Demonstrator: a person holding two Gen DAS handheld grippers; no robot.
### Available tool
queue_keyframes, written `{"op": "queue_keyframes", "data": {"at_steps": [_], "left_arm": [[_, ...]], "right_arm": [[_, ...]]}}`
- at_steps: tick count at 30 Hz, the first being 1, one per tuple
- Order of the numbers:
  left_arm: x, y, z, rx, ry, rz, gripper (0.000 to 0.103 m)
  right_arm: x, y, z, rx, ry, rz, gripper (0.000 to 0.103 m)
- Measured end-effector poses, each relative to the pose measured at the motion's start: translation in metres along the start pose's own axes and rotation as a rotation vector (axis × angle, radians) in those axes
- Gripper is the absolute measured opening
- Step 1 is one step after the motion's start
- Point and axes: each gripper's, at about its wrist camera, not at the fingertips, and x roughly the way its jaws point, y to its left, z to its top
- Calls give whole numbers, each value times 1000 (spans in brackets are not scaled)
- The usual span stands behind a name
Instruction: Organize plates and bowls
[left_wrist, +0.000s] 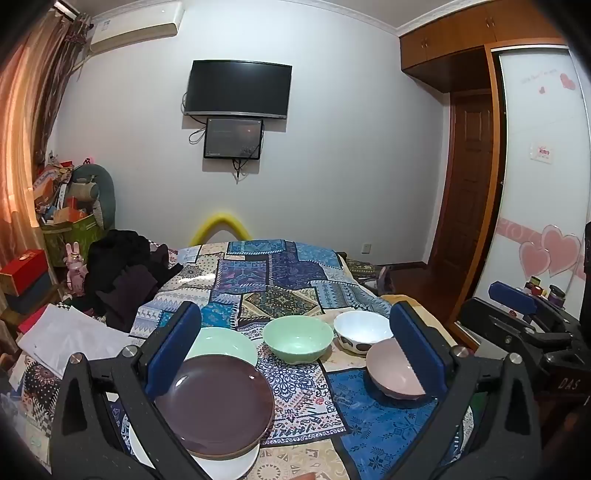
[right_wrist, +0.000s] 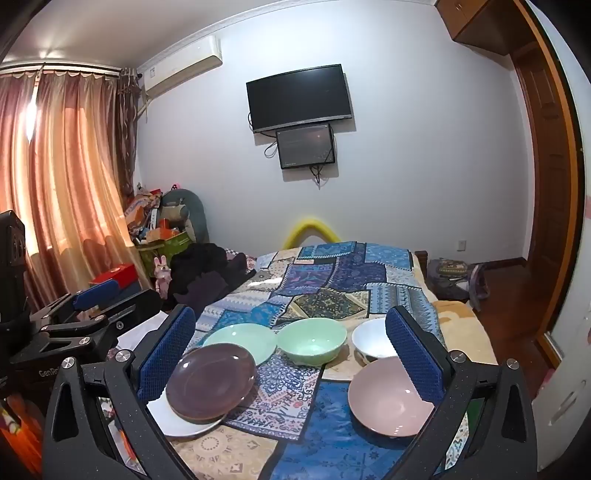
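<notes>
On the patchwork cloth (left_wrist: 295, 384) a brown plate (left_wrist: 216, 404) lies stacked on a white plate (left_wrist: 225, 467), with a mint plate (left_wrist: 221, 341) behind it. A mint bowl (left_wrist: 297, 338), a white spotted bowl (left_wrist: 360, 330) and a pink bowl (left_wrist: 393, 373) stand to the right. My left gripper (left_wrist: 295, 350) is open and empty above them. In the right wrist view my right gripper (right_wrist: 291, 354) is open and empty, over the brown plate (right_wrist: 210, 380), white plate (right_wrist: 184, 424), mint plate (right_wrist: 242, 341), mint bowl (right_wrist: 312, 339), white bowl (right_wrist: 371, 338) and pink bowl (right_wrist: 388, 397).
Dark clothes (left_wrist: 125, 277) and white paper (left_wrist: 70, 336) lie at the left of the bed. Boxes and toys are piled by the curtain (right_wrist: 66, 177). A TV (left_wrist: 238, 88) hangs on the far wall. A wardrobe (left_wrist: 539, 166) and door stand right.
</notes>
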Motion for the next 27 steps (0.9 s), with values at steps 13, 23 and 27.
{"op": "queue_keyframes", "data": {"at_steps": [13,23,27], "left_arm": [[0,0,-4,4,-7,-1,103],[2,1,-6,7,-4,1,103],[3,1,-8,7,-1,3,103]], "right_arm": [[0,0,0,2,1,0,103],[1,2,-1,2,1,-1,103],[1,1,0,2,2,-2,103]]}}
